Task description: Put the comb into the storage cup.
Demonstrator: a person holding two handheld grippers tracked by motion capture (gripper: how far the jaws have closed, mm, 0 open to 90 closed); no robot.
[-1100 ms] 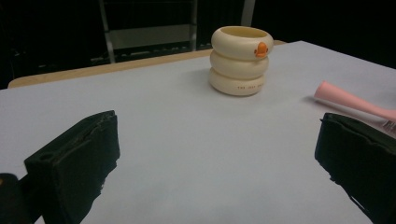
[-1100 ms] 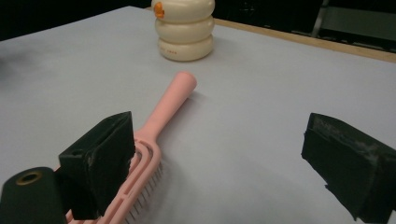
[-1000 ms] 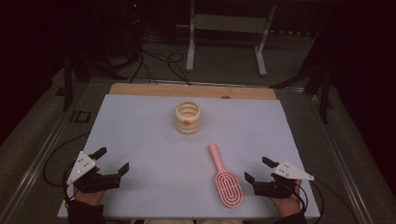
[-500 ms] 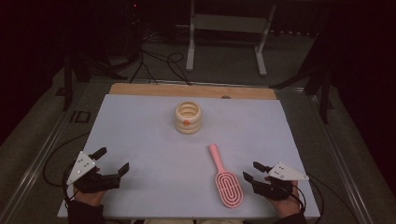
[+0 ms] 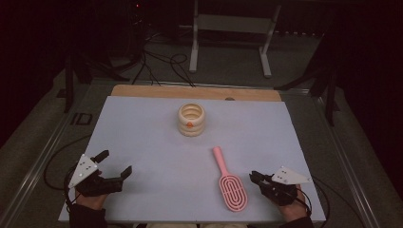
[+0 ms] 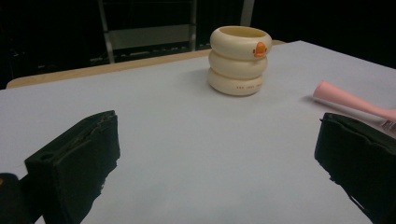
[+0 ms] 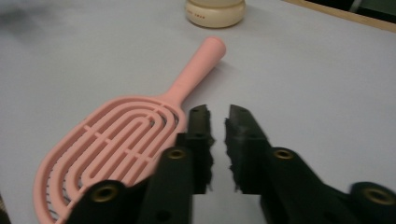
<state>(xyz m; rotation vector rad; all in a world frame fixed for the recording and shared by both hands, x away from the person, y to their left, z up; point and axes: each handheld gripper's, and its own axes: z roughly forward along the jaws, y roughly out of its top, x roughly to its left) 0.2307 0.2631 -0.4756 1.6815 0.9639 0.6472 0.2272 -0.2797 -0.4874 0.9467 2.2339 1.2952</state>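
The white-covered table (image 5: 142, 123) with a bare wooden strip along its far edge fills the middle of the high view, and the likeliest slip on it starts with the flat pink plastic hairbrush with a slotted oval head (image 5: 230, 185), the thing nearest the work, lying in the lower right of centre with its handle pointing up the frame toward the cream ribbed ring-shaped holder with a small orange duck bill (image 5: 191, 119) at upper centre. The right hand-held gripper (image 5: 255, 178) sits just beside the brush head at lower right with its jaws nearly together and nothing between them; a push toward the brush in that state would probably nudge the light brush across the smooth cover instead of catching it, so I judge the jaws must reopen first. In the right gripper view the brush (image 7: 126, 144) lies left of the black pads (image 7: 200, 135), low and flat, so a grasp from above could skid off the thin rim. The left hand-held gripper (image 5: 116, 165) rests at lower left, jaws spread wide and empty, well apart from the holder (image 6: 239, 60); a sweep from there might knock the holder over. Against the earlier high view, the right jaws, then spread, have just been closing on empty air, while both hands, the brush and the holder sit where they were.
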